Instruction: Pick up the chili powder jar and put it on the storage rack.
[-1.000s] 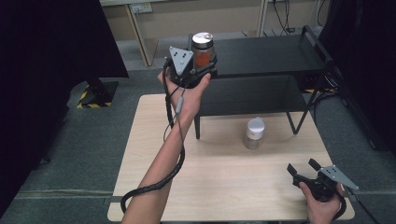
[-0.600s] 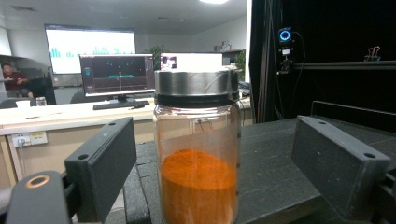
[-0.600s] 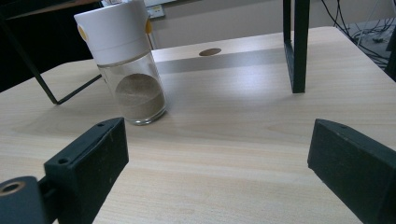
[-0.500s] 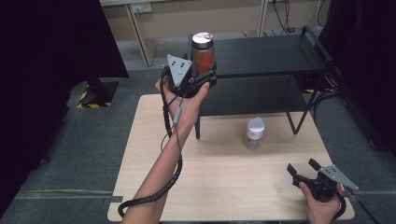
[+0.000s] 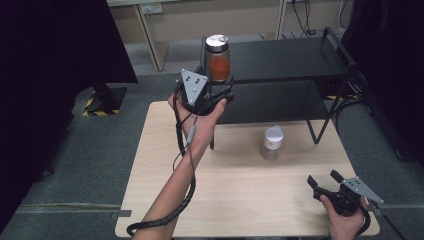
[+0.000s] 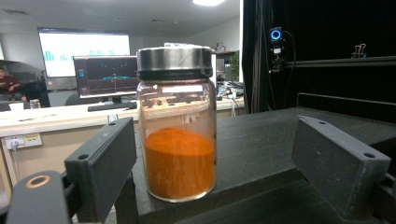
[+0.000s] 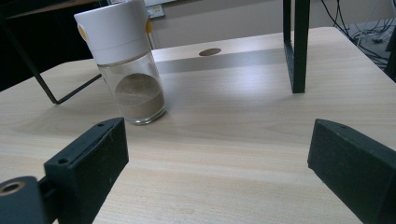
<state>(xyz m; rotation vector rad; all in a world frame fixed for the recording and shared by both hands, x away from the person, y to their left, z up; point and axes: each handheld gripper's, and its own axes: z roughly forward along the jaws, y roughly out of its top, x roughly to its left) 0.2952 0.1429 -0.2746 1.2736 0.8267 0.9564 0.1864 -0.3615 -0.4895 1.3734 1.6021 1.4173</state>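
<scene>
A: Which step does this look like?

B: Placing, by the look of it. The clear glass jar of orange powder with a brushed-metal lid (image 6: 176,122) stands upright at the front-left corner of the matte black shelf (image 5: 290,59), between the left gripper (image 5: 218,90)'s fingers, which are spread and not touching it.

A: And the next move?

B: Probably drawing that gripper straight back without clipping the smooth, round glass.

A: The other one?

B: The right gripper (image 5: 323,181) rests at the pale wooden worktop (image 5: 240,190)'s near right corner, fingers spread, facing a white-capped glass jar of tan powder (image 7: 125,62)
</scene>
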